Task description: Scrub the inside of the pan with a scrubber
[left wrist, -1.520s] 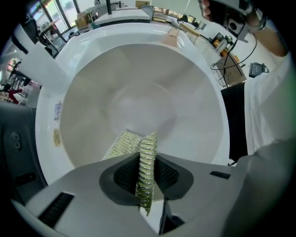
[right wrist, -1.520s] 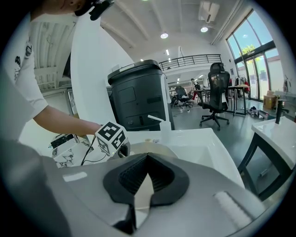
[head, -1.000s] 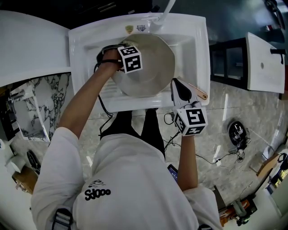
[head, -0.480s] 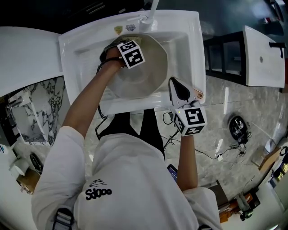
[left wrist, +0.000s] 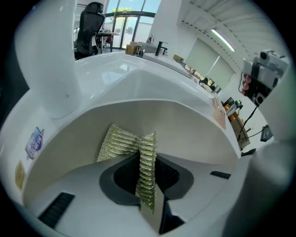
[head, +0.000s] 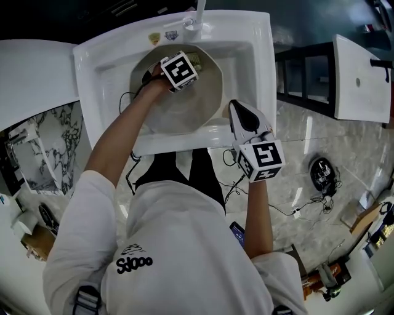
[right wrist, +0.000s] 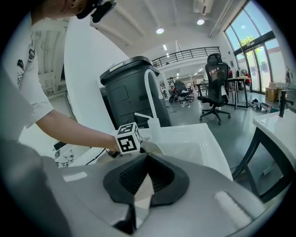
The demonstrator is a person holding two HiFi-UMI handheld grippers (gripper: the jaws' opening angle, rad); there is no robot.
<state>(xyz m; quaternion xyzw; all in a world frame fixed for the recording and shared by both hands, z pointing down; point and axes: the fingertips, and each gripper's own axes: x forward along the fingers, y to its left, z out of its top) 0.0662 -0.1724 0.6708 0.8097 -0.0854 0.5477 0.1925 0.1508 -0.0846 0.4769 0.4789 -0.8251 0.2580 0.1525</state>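
Sink (head: 246,43): white, rectangular, with a faucet (head: 198,12) at the far rim and two small stickers (head: 162,36) just left of it.
Pan (head: 184,104): round, pale beige inside, sitting in the sink and filling most of the bowl, tilted so the inside faces the left gripper.
Scrubber (left wrist: 124,142): yellow-green knitted mesh, folded; one flap spread flat against the far inner wall of the pan, the other pinched edge-on between the jaws.
Left gripper (head: 188,63): reaching in over the pan's far left part, marker cube (head: 178,69) on top; jaws clamped tight on the scrubber, only the mesh between the dark pads.
Right gripper (right wrist: 145,164): at the near right edge of the sink, pointing left toward the pan; jaws drawn nearly together on a thin pale strip, apparently the pan handle (right wrist: 142,187), running from the pads toward the pan.
Right marker cube (head: 261,160): nearer than the sink's front rim, above the floor.
Person: white T-shirt (head: 172,246), left arm stretched across the sink's left side, right forearm short of the near rim.
Floor (head: 295,172): glossy marble, with loose cables and a round black object (head: 324,178) to the right.
Background in the right gripper view: dark bin (right wrist: 132,92) behind the faucet, office chair (right wrist: 215,83) further right.
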